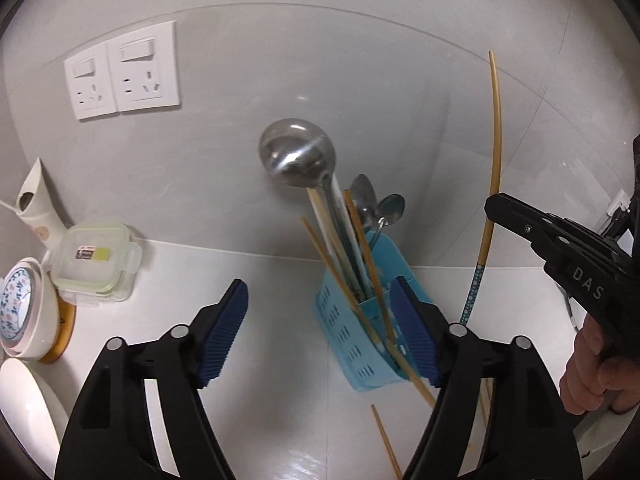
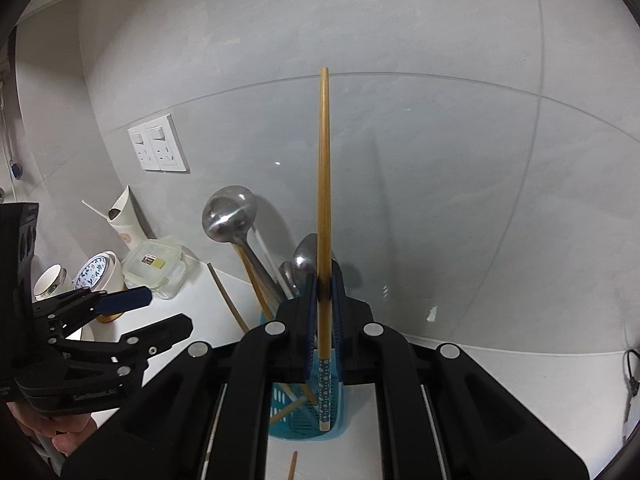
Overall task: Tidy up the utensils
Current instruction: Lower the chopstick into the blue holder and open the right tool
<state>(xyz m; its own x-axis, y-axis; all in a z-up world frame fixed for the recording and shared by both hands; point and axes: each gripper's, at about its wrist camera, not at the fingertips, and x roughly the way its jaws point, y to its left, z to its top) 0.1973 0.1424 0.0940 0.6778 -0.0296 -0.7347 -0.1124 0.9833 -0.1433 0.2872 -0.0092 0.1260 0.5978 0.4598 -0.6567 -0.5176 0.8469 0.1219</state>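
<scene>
The chopstick (image 2: 323, 200) is standing upright, pinched between the closed blue pads of the right gripper (image 2: 323, 292), which is clamping it a little below its middle. Its dotted blue end is pointing down and its plain tan end is pointing up the wall. In the right wrist view that patterned end is hanging over the turquoise caddy (image 1: 352, 336). It may already be dipping into a compartment, though the black gripper frame is hiding the rim there, so I cannot tell which slot it is in.

The caddy is sitting on the white counter (image 1: 260, 280), close to the wall. It is already holding a steel ladle (image 1: 298, 158), two spoons (image 1: 390, 208) and several other chopsticks leaning at angles. Another chopstick (image 1: 386, 442) is lying loose on the counter in front of the caddy.

The left gripper (image 1: 320, 328) is hovering with its jaws spread wide and nothing between them. Its right pad is sitting just beside the caddy.

The stick looks light, stiff and slim, and its lacquered surface is probably a little slippery. It would likely pivot in the pads if gripped near a tip. A hold near the middle, as here, is giving good control of the tilt. Letting go seems safe only once the lower end is well inside the caddy, since the leaning sticks could deflect it.
</scene>
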